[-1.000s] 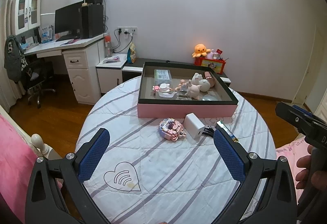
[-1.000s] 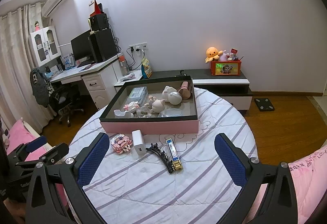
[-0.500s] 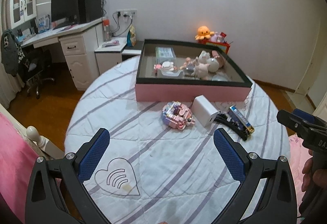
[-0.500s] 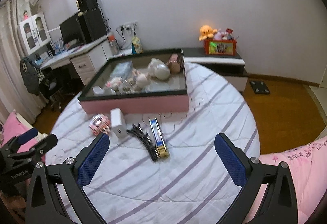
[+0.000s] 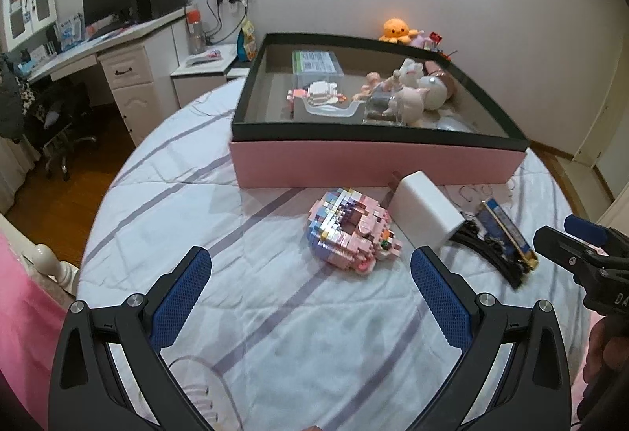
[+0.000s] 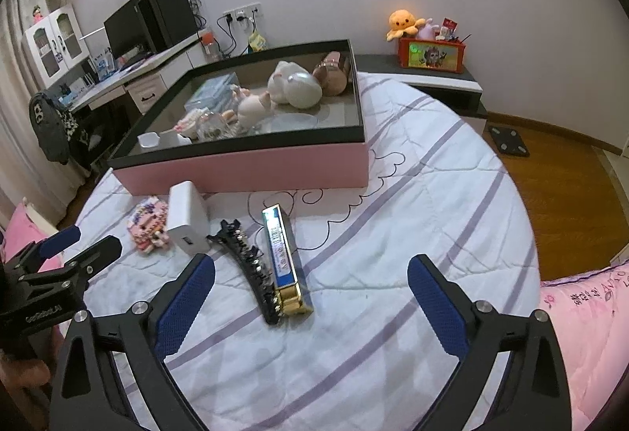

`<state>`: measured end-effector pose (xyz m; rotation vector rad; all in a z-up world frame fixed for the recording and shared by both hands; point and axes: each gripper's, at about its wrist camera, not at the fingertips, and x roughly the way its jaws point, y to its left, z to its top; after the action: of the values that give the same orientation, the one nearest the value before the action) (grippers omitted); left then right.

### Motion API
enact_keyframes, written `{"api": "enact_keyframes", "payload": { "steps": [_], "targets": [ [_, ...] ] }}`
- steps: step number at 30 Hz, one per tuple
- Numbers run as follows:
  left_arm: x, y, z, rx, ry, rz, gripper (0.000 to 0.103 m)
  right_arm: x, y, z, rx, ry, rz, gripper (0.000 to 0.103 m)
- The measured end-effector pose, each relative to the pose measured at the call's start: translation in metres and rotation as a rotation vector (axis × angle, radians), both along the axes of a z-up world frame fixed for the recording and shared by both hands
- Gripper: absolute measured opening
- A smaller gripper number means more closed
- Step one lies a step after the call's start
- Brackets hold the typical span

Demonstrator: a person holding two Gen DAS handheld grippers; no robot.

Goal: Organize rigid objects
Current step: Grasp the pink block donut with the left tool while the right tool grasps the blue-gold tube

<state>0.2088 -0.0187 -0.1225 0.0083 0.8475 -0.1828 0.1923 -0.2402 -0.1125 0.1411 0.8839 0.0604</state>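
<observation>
Striped white bedspread [image 5: 275,313] carries a pink brick-built toy figure [image 5: 352,230] just ahead of the released left tool [image 5: 310,297]; the right tool [image 6: 310,297], also released, hovers near a blue-and-gold rectangular box [image 6: 284,258].

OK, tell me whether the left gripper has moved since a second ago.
Yes. The left gripper has moved forward and down toward the pink block toy, which with the pink tray now looks much larger.
</observation>
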Motion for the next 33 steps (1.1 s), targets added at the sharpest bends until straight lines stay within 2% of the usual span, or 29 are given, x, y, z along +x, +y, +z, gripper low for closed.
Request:
{"api": "enact_keyframes", "payload": {
  "steps": [6,15,18,21,22,23,26,27,28,33],
  "targets": [
    [0.017,-0.011,-0.013,0.031,0.021,-0.024,0.103,0.018,-0.001,-0.014,0.004,0.037,0.026,0.071],
    [0.035,-0.024,-0.031,0.063,0.06,-0.07,0.102,0.03,0.007,-0.028,-0.005,0.058,0.078,0.059],
    [0.037,-0.027,-0.031,0.052,0.062,-0.099,0.093,0.032,0.009,-0.03,-0.019,0.06,0.089,0.058],
    [0.033,-0.032,-0.029,0.049,0.049,-0.132,0.072,0.033,0.014,-0.031,-0.048,0.059,0.097,0.058],
    [0.032,-0.034,-0.028,0.053,0.046,-0.141,0.061,0.033,0.014,-0.031,-0.055,0.059,0.099,0.057],
    [0.031,-0.035,-0.027,0.055,0.042,-0.144,0.058,0.032,0.015,-0.03,-0.059,0.059,0.103,0.054],
    [0.03,-0.03,-0.026,0.025,0.047,-0.14,0.057,0.026,0.017,-0.028,-0.045,0.054,0.123,0.038],
    [0.029,-0.029,-0.026,0.016,0.048,-0.137,0.057,0.025,0.018,-0.028,-0.038,0.054,0.132,0.025],
    [0.028,-0.027,-0.025,0.008,0.049,-0.134,0.057,0.023,0.019,-0.028,-0.032,0.055,0.141,0.019],
    [0.023,-0.023,-0.024,-0.002,0.049,-0.123,0.057,0.019,0.018,-0.028,-0.018,0.051,0.141,0.016]
  ]
}}
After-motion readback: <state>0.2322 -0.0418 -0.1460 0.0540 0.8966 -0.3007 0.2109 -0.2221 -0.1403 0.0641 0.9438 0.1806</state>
